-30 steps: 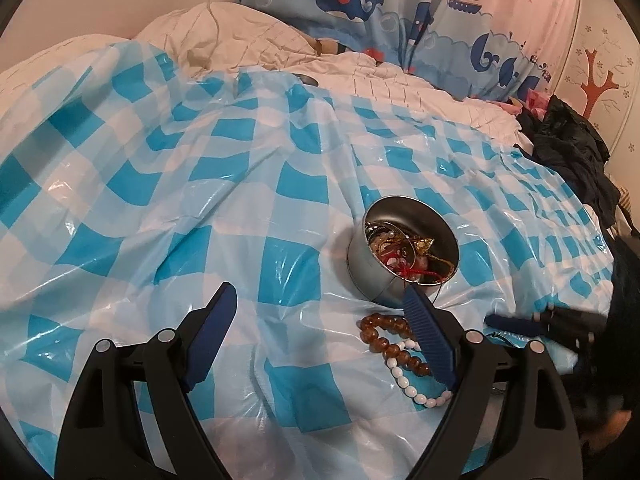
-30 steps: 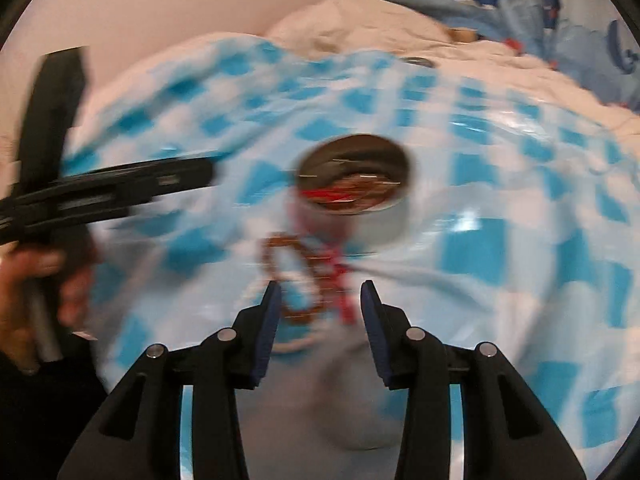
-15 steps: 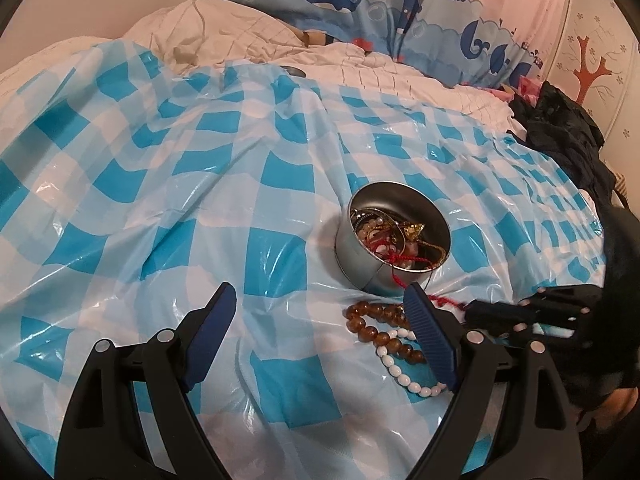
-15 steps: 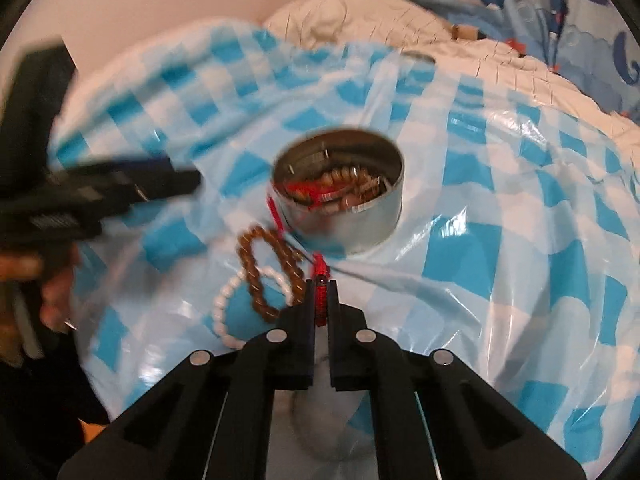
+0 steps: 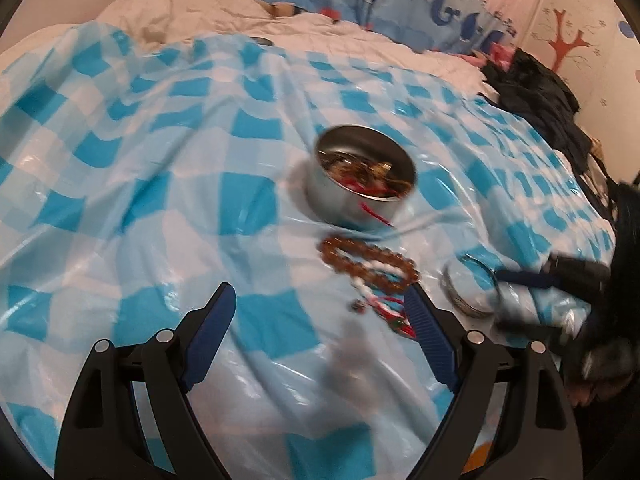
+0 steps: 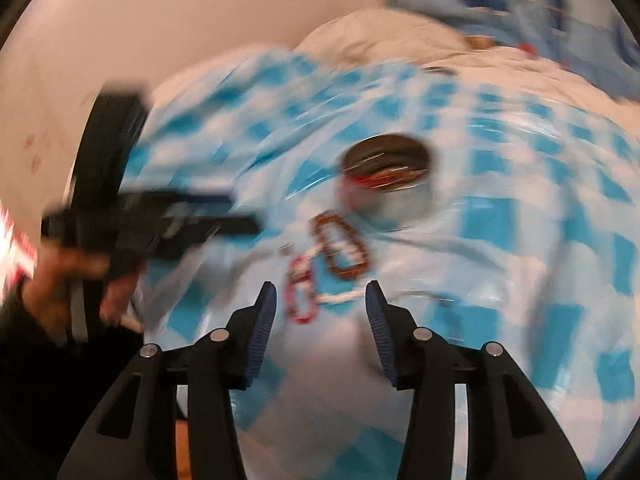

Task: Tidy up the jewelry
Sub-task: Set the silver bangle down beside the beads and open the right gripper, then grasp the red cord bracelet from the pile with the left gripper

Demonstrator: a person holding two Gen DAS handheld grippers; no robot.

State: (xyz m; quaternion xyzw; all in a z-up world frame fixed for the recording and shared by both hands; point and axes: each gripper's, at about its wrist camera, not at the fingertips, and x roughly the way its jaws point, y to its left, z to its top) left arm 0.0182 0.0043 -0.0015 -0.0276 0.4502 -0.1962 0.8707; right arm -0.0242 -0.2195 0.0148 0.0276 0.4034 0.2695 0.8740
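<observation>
Left wrist view: a blue-and-white checked plastic sheet covers the bed, largest item in frame. Beyond the jaws and right of centre stands a round metal tin holding tangled jewelry, a red cord trailing over its near wall. Between tin and jaws lies a brown bead bracelet, a white bead strand crossing it. The left gripper points down at the sheet, jaws wide, nothing between them. Only this view shows a thin metal bangle, just right of the right jaw.

Right wrist view, heavily blurred: the right gripper angles down, jaws opening, empty; a red cord loop lies on the sheet just ahead of them. Only this view shows the person's left hand gripping the other tool's handle.
</observation>
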